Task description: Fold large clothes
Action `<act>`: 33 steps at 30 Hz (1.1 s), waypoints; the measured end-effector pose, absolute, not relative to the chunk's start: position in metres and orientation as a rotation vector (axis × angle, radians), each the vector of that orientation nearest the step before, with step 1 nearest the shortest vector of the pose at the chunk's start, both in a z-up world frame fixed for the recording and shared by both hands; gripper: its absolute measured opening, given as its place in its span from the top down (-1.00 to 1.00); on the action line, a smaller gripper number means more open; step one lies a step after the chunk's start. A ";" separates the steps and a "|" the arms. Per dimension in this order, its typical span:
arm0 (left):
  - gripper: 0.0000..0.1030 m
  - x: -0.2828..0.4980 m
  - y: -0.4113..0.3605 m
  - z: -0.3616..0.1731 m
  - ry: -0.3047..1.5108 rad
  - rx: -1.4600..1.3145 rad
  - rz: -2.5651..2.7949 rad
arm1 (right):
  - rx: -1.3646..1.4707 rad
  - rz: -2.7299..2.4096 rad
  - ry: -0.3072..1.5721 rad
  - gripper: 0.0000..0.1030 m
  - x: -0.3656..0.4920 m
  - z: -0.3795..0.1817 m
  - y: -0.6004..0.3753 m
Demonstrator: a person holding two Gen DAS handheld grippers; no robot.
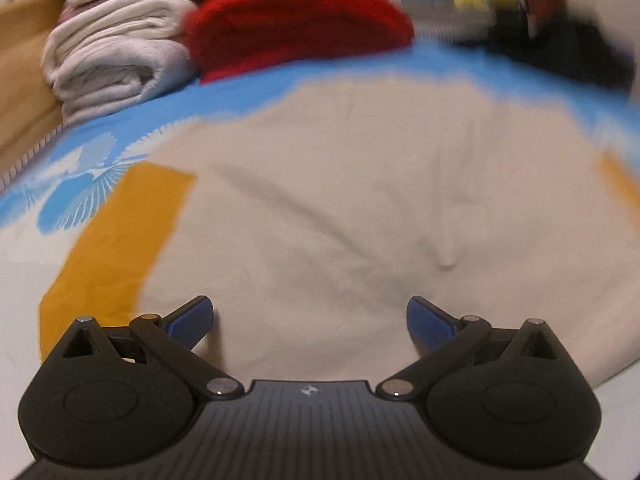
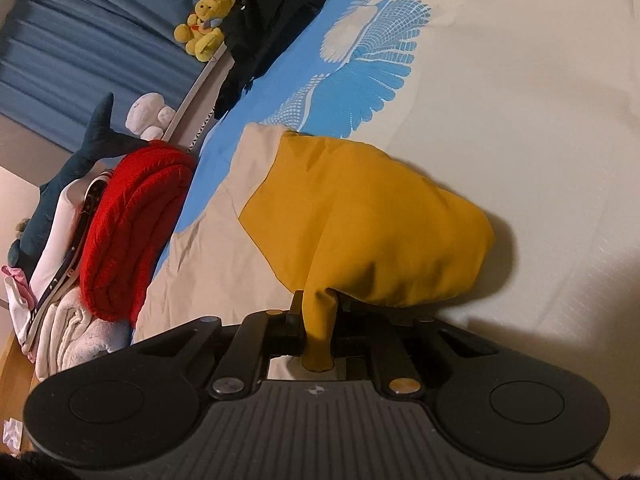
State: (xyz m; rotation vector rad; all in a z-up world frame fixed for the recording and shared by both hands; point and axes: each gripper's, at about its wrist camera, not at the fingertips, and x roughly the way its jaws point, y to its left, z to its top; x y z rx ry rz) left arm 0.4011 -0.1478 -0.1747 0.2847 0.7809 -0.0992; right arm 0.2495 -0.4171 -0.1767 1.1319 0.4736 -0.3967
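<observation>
A beige shirt (image 1: 340,200) with mustard yellow sleeves lies spread on the bed. In the left wrist view one yellow sleeve (image 1: 116,240) lies flat at the left. My left gripper (image 1: 310,320) hovers open just above the shirt's beige body, nothing between its blue pads (image 1: 192,322). In the right wrist view the other yellow sleeve (image 2: 360,220) is bunched and lifted, and my right gripper (image 2: 318,316) is shut on a pinched fold of it. The shirt's beige body (image 2: 208,248) lies to the left of that sleeve.
A bedsheet (image 2: 500,120) in cream and blue with feather prints covers the bed. Folded red knitwear (image 1: 296,24) and white towels (image 1: 108,64) are stacked at the far edge. Plush toys (image 2: 202,24) and dark clothing (image 2: 272,20) lie along the bed's side.
</observation>
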 end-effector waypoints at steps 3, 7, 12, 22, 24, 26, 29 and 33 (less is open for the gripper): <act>-1.00 0.394 -0.151 -0.188 0.717 0.282 -0.068 | 1.156 -0.420 0.486 0.54 0.250 -0.185 -0.417; -1.00 0.397 -0.142 -0.190 0.734 0.228 -0.085 | 1.162 -0.484 0.502 0.56 0.250 -0.187 -0.420; -1.00 0.399 -0.125 -0.193 0.759 0.122 -0.127 | 0.922 -0.478 0.502 0.90 0.270 -0.129 -0.395; -0.82 0.406 -0.073 -0.170 0.786 -0.158 -0.244 | 0.004 -0.047 0.396 0.93 0.341 -0.013 -0.177; -0.79 0.401 -0.035 -0.144 0.733 -0.283 -0.173 | 0.032 -0.019 0.435 0.93 0.352 -0.017 -0.162; -0.81 0.401 0.002 -0.125 0.672 -0.259 -0.033 | 0.071 -0.033 0.463 0.93 0.359 -0.024 -0.160; -0.81 0.410 0.064 -0.126 0.660 -0.245 0.207 | 0.132 -0.066 0.476 0.93 0.361 -0.030 -0.167; -0.80 0.435 0.115 -0.173 0.885 -0.314 0.221 | 0.184 -0.108 0.470 0.93 0.357 -0.034 -0.173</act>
